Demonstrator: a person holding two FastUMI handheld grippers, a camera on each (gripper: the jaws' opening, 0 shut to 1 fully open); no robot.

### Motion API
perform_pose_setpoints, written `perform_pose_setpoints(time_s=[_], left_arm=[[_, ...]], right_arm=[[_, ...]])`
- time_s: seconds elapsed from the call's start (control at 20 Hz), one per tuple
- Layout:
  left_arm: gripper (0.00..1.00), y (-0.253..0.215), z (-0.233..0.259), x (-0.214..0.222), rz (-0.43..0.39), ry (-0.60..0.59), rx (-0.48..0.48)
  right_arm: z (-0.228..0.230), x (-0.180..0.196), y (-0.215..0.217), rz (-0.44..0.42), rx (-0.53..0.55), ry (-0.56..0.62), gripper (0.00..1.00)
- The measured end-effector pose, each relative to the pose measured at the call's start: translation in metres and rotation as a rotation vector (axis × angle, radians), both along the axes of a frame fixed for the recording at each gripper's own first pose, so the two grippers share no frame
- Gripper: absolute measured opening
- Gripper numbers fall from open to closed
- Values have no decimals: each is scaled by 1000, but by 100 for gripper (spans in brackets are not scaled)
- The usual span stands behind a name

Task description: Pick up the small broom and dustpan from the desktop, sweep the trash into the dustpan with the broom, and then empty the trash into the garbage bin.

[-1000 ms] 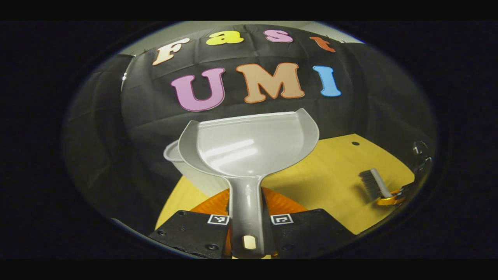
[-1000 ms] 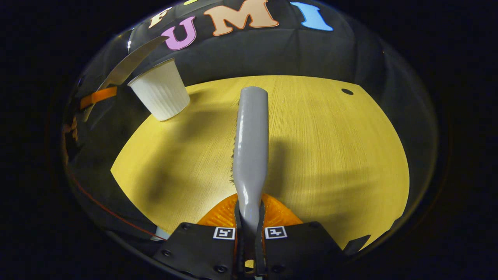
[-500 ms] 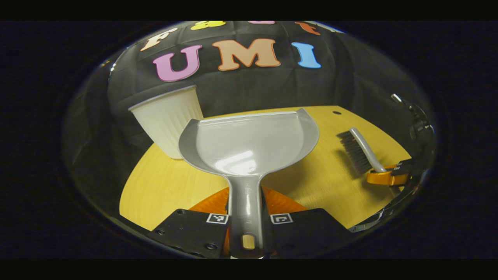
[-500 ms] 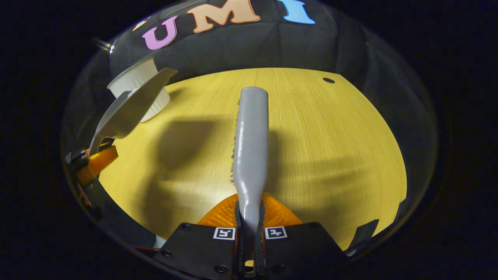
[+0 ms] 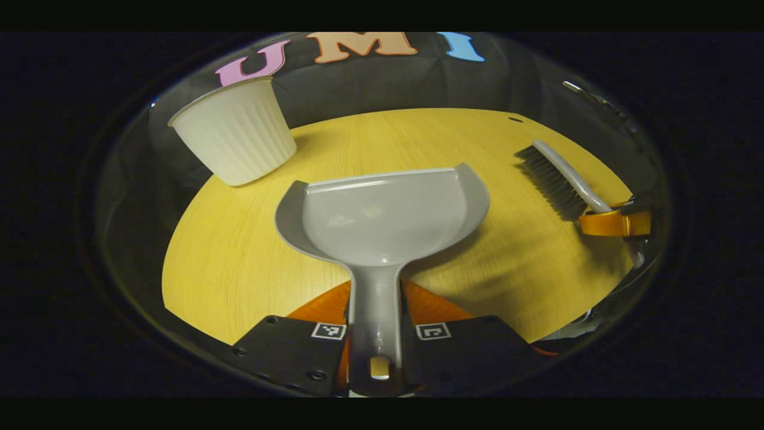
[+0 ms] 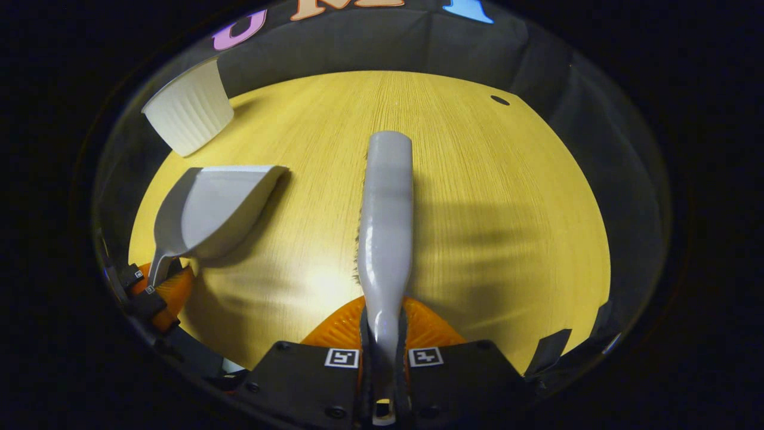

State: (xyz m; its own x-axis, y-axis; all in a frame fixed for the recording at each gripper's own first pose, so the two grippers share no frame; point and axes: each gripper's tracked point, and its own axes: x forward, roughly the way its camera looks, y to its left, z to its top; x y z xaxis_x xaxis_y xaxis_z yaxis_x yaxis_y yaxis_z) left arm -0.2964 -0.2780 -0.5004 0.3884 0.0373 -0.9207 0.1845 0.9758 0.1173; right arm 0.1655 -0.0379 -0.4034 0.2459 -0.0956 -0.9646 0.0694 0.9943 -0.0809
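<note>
The left gripper [image 5: 376, 334] is closed on the stem of the grey dustpan [image 5: 382, 218], both fingers pressing its handle; the pan's scoop is empty and held low over the middle of the yellow wooden desktop [image 5: 250, 263], its lip pointing toward the far edge; whether the lip touches the wood I cannot tell. The right gripper [image 6: 382, 358] is clamped on the handle of the small broom [image 6: 385, 221], which reaches forward over the desktop's centre, bristles turned to one side. In the left gripper view the broom [image 5: 558, 179] stands near the desktop's right edge, well apart from the pan. The white ribbed garbage bin [image 5: 236, 134], a cup-like tub, sits at the far left corner of the desktop; no trash is visible on the wood or in the pan. Judging by this, pick-up is done and the emptying looks finished or nearly so; the next move probably calls for setting both tools down flat, clear of the bin.
</note>
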Motion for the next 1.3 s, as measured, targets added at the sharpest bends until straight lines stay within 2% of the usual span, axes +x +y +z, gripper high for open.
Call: perform_pose_setpoints(time_s=[0.1, 0.15, 0.2, 0.25, 0.3, 0.35, 0.45, 0.65, 0.75, 0.8, 0.85, 0.95, 1.1, 1.15, 1.25, 1.3], left_arm=[[31, 1, 6, 4, 5, 0, 23], [51, -1, 2, 8, 8, -4, 21], [58, -4, 4, 8, 13, -9, 17], [97, -5, 6, 10, 21, -36, 23], [100, -6, 14, 16, 24, -78, 34], [97, -8, 22, 19, 35, -119, 35], [95, -9, 53, 32, 74, -261, 42], [94, 2, 188, 83, 125, -728, 85], [94, 2, 240, 95, 92, -893, 44], [100, -5, 262, 94, 67, -953, 6], [93, -10, 283, 96, 45, -1006, -33], [92, -20, 307, 92, 5, -1042, -123], [93, -22, 338, 92, 13, -1067, -299], [100, -24, 350, 91, 5, -1075, -352], [94, -21, 372, 87, -19, -1095, -392], [96, -19, 379, 84, -33, -1098, -385]], right_arm=[[1, -2, 4, -17, 35, 38, 24], [2, 1, 8, -21, 44, 32, 31], [4, 0, 9, -12, 50, 8, 59], [11, -1, 7, 6, 46, -18, 87], [16, -1, 5, 28, 45, -51, 92], [23, -2, 3, 48, 45, -89, 100], [39, 4, 3, 96, 62, -227, 99], [127, 18, 2, 183, 92, -651, 98], [171, 16, 2, 172, 83, -796, 99], [188, 16, 4, 158, 75, -852, 99], [205, 14, 5, 140, 65, -896, 99], [229, 9, 9, 90, 45, -954, 99], [271, 2, 12, 16, 19, -1053, 99], [285, -7, 14, 8, 10, -1084, 99], [317, -21, 12, 3, -9, -1173, 96], [333, -29, 14, 14, -4, -1209, 99]])
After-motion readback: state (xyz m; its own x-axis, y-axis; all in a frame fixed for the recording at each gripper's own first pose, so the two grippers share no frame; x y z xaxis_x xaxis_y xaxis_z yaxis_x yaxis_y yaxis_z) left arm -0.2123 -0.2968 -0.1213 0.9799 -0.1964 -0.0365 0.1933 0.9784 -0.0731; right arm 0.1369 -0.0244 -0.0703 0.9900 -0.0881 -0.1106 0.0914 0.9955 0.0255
